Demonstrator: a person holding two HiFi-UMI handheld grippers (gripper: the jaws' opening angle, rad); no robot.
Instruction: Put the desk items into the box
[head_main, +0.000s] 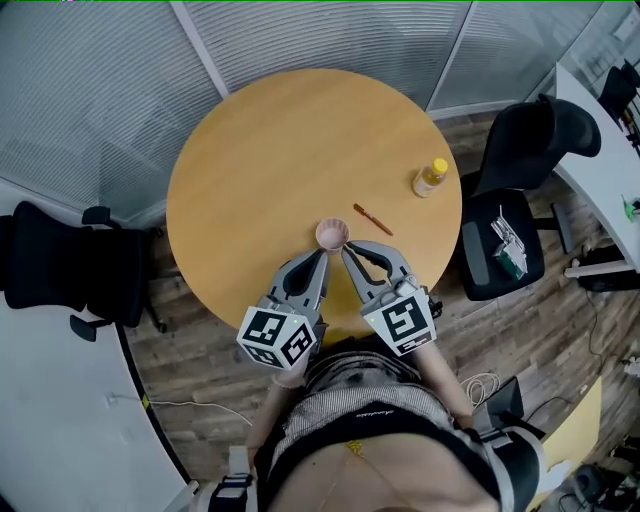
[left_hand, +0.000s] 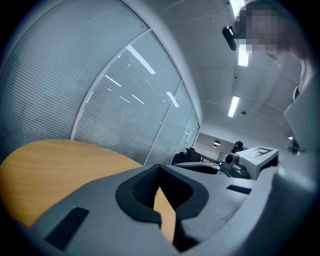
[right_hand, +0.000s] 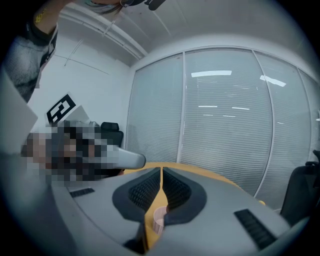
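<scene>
Left gripper (head_main: 322, 257) and right gripper (head_main: 346, 250) are hanging side by side, low before the torso (head_main: 365, 420). Both are angling inward, tips nearly meeting. Each pair of jaws is pressing together, gripping nothing.

Round wood table (head_main: 250, 160), blk chairs (head_main: 60, 265), glass walls (head_main: 90, 90) w/ blinds, plank floor (head_main: 205, 385).

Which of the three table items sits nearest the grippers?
The pink cup, just ahead of the left gripper and right gripper; the brown pen lies farther out, the yellow bottle farthest.
</scene>
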